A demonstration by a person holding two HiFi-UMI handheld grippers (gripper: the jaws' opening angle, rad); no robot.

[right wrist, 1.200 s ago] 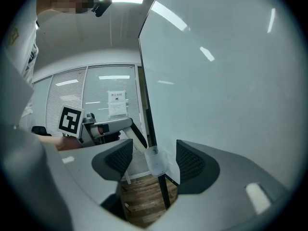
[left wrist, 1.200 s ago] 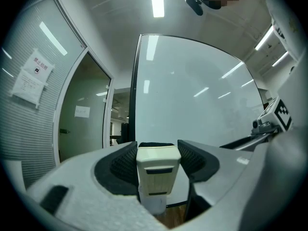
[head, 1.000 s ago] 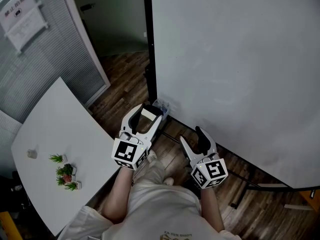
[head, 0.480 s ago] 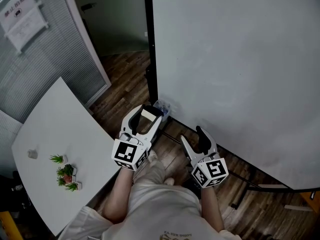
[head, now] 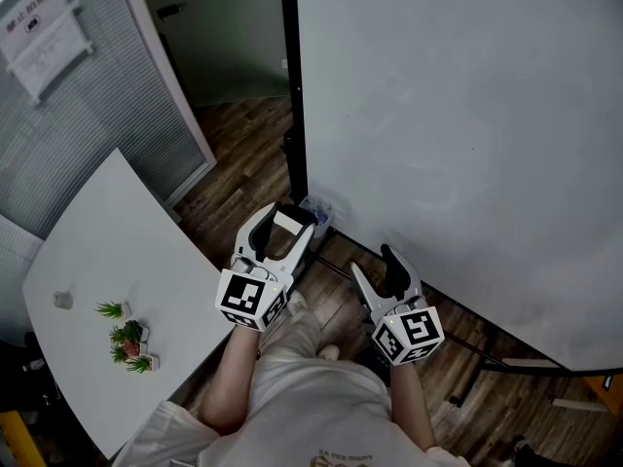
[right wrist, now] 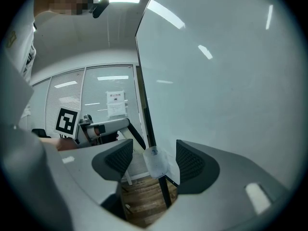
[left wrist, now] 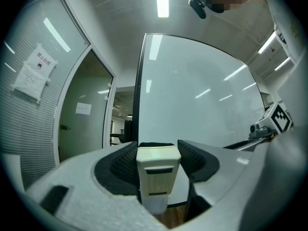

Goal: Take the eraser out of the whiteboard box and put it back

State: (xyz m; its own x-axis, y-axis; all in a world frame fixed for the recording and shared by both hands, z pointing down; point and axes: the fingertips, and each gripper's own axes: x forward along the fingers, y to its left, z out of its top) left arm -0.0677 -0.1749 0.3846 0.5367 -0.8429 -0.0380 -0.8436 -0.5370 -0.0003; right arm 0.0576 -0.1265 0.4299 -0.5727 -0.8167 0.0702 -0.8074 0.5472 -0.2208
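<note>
Jaws of the left gripper (head: pixel 289 220) clamp the cream eraser (left wrist: pixel 158 172); those of the right gripper (head: pixel 373 264) stand apart, empty.

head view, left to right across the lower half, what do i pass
little green plants on the white table → left gripper, shut on the eraser → right gripper, open

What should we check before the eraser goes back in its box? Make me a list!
1. The left claw squeezes the eraser: ok, pads press both its sides.
2. The eraser is out of the box: ok.
3. The eraser is lined up over the box: not ok, it sits off to one side.
4. The right claw is open and empty: ok.
5. There is room inside the box: cannot tell.
</note>
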